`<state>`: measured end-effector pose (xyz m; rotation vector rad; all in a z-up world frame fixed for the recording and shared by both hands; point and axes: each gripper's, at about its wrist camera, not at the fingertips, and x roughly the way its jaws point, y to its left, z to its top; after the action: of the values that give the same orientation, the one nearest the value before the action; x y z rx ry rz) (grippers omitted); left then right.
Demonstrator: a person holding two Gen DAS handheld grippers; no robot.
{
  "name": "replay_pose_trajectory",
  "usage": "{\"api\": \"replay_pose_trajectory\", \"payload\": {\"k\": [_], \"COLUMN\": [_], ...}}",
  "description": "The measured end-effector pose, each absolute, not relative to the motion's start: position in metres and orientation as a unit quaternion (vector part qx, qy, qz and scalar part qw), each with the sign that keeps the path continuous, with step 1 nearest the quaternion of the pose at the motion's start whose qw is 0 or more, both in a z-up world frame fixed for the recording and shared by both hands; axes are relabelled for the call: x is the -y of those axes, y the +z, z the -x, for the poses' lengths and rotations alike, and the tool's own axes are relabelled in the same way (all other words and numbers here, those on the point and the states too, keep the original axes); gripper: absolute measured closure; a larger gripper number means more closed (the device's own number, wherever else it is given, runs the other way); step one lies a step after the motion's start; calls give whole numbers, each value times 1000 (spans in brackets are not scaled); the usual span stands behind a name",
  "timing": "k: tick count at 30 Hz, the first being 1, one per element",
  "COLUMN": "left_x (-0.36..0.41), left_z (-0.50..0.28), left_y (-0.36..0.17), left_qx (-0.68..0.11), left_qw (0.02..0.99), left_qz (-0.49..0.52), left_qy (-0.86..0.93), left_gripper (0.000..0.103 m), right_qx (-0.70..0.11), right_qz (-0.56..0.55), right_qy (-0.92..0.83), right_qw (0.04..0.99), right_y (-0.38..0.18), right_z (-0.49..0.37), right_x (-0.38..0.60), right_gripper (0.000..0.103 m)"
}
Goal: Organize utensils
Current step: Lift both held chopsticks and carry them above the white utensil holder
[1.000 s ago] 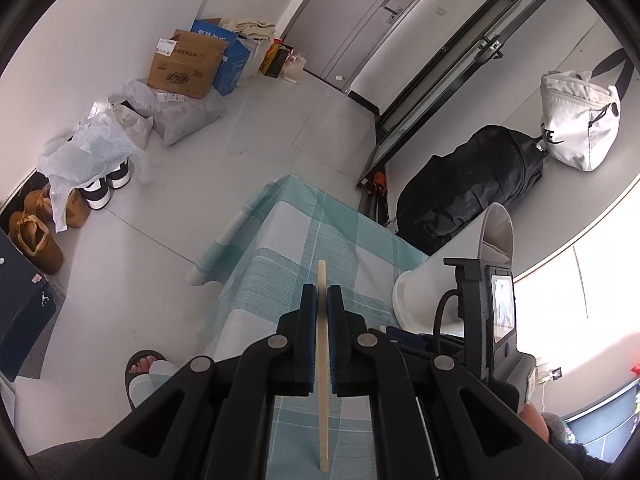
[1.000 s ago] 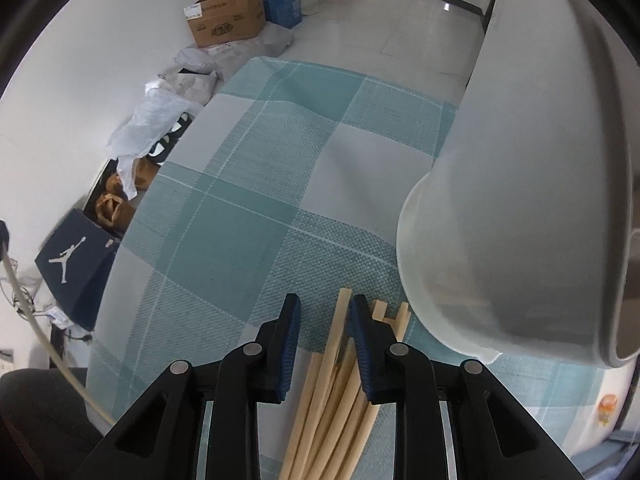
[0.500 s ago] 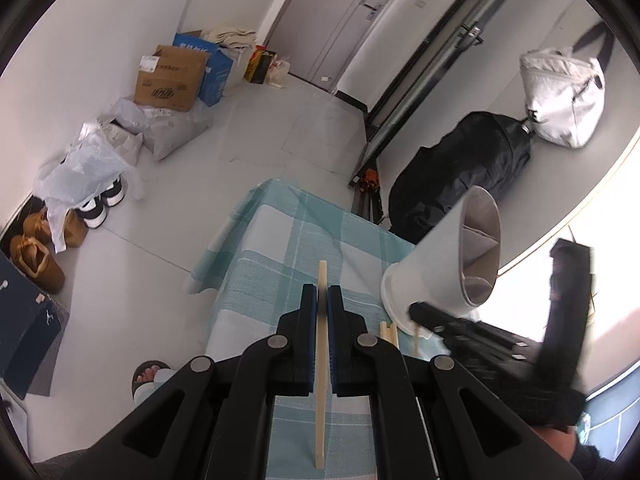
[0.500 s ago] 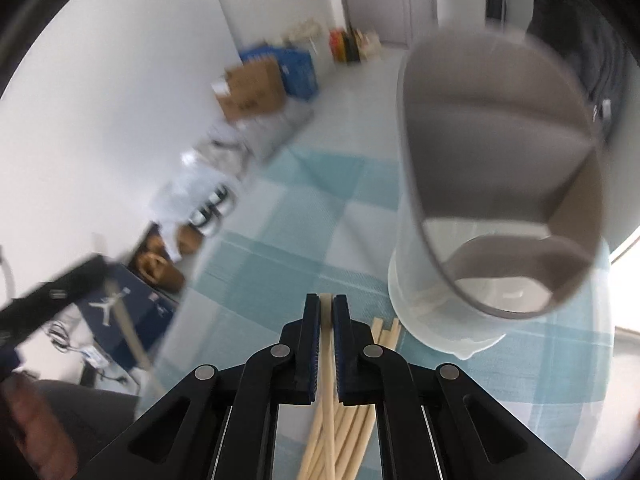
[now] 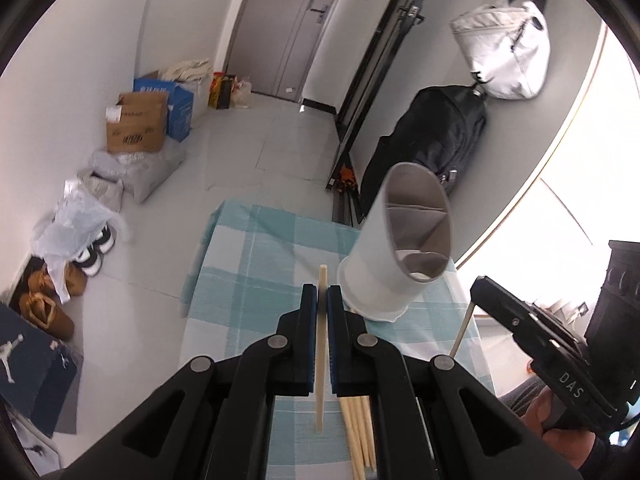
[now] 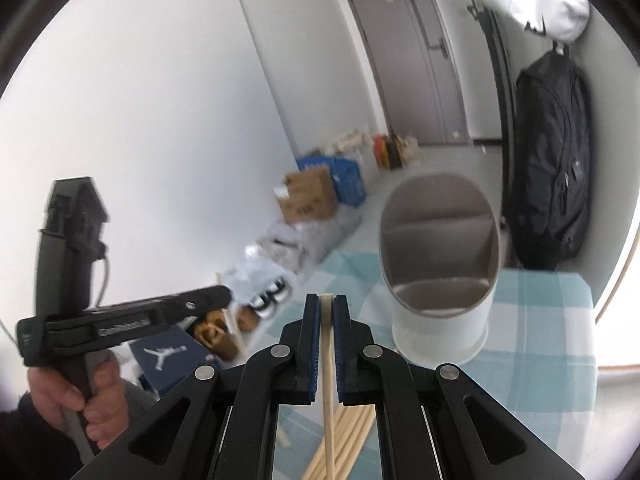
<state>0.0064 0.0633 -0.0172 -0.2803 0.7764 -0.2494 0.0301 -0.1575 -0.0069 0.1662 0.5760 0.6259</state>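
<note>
now each hand has a chopstick lifted: left gripper jaws clenched on one chopstick, right gripper on another. next, tip them into the white holder standing on the table; spare chopsticks lie below.

"DAS" on right gripper body

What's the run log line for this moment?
left gripper: shut on chopstick | right gripper: shut on chopstick | utensil holder: upright, no chopsticks visible inside | spare chopsticks: on tablecloth
</note>
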Motion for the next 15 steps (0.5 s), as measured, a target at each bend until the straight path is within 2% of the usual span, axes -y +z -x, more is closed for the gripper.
{"api": "replay_pose_trajectory", "payload": {"k": [15], "left_x": [-22], "left_z": [-12], "left_y": [47], "left_qx": [-353], "left_qw": [924], "left_qz": [72], "left_qy": [-130], "left_gripper": [102], "right_qx": [-186], "right_qz": [-116], "right_qy": [301], "right_qw": [928], "right_y": [58], "right_z": [-41], "right_x": [204], "right_gripper": [98]}}
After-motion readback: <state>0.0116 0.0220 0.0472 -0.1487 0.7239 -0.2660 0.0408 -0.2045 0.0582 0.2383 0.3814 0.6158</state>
